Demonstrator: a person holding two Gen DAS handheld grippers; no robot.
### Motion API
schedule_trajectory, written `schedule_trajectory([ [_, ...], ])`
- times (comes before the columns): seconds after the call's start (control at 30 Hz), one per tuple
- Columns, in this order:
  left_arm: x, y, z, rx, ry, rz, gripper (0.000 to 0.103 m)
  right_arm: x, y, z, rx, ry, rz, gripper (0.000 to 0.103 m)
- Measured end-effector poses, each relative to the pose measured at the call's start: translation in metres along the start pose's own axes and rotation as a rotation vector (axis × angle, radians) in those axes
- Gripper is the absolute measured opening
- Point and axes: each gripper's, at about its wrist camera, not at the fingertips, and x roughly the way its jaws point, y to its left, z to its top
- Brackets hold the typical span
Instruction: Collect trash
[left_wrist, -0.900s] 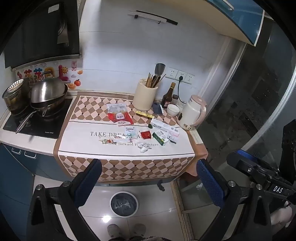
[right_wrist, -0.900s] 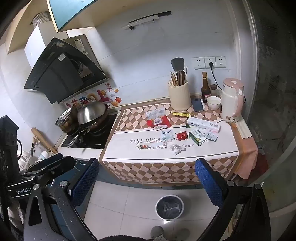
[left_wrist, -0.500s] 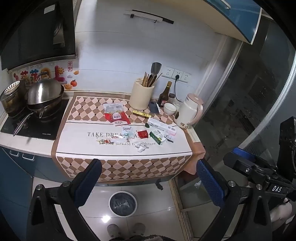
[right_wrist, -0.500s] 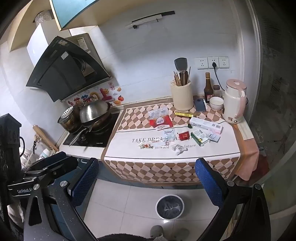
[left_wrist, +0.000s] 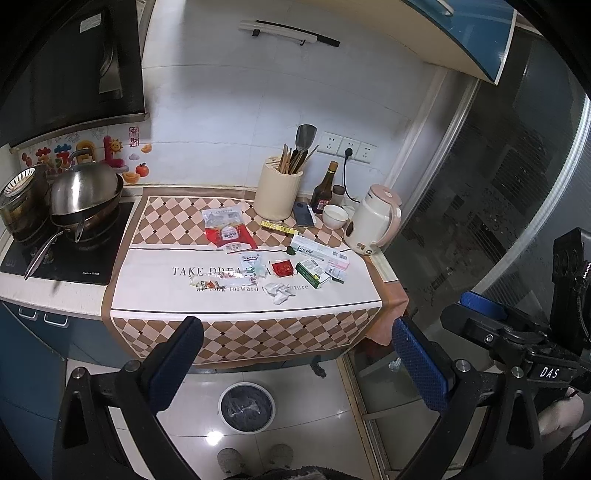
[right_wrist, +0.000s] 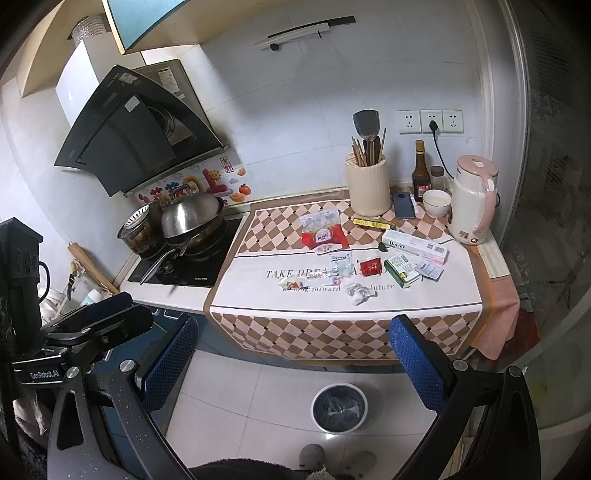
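Note:
Trash lies on the checkered cloth of the counter: a crumpled white tissue (left_wrist: 277, 291) (right_wrist: 359, 291), a red snack bag (left_wrist: 229, 233) (right_wrist: 323, 236), a small red packet (left_wrist: 281, 267) (right_wrist: 370, 266), a green box (left_wrist: 312, 273) (right_wrist: 402, 272), a toothpaste box (left_wrist: 320, 253) (right_wrist: 414, 249) and a clear wrapper (left_wrist: 216, 283) (right_wrist: 306, 283). A white bin with a black liner (left_wrist: 246, 406) (right_wrist: 339, 407) stands on the floor below. My left gripper (left_wrist: 295, 358) and right gripper (right_wrist: 295, 362) are both open and empty, well back from the counter.
A cream utensil holder (left_wrist: 277, 195), dark bottle (left_wrist: 325, 189), white bowl (left_wrist: 335, 216), phone (left_wrist: 305, 215) and pink-white kettle (left_wrist: 373, 219) stand at the back. A wok and pot (left_wrist: 79, 199) sit on the stove at left. A glass door (left_wrist: 498, 206) is at right.
Both grippers have drifted slightly, so the counter sits a little further left in the left view and further right in the right view. Nothing on the counter has moved.

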Motion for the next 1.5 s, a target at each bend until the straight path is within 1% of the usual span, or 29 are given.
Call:
schedule_trajectory([
  [0.13, 0.0016, -0.0055, 0.0009, 0.006, 0.000, -0.003, 0.103, -0.0007, 0.0013, 0.0019, 0.001, -0.003, -0.002, 0.103],
  [0.5, 0.0024, -0.0063, -0.0002, 0.009, 0.001, -0.027, 0.103, -0.0022, 0.0007, 0.0028, 0.003, -0.003, 0.002, 0.103],
  [1.03, 0.0025, -0.0067, 0.0005, 0.008, 0.003, -0.028, 0.103, -0.0023, -0.0020, 0.0066, 0.007, 0.002, 0.015, 0.103],
  [1.5, 0.0024, -0.0057, -0.0003, 0.007, 0.004, -0.030, 0.103, -0.0020, 0.0023, 0.0031, 0.004, 0.004, 0.018, 0.103],
])
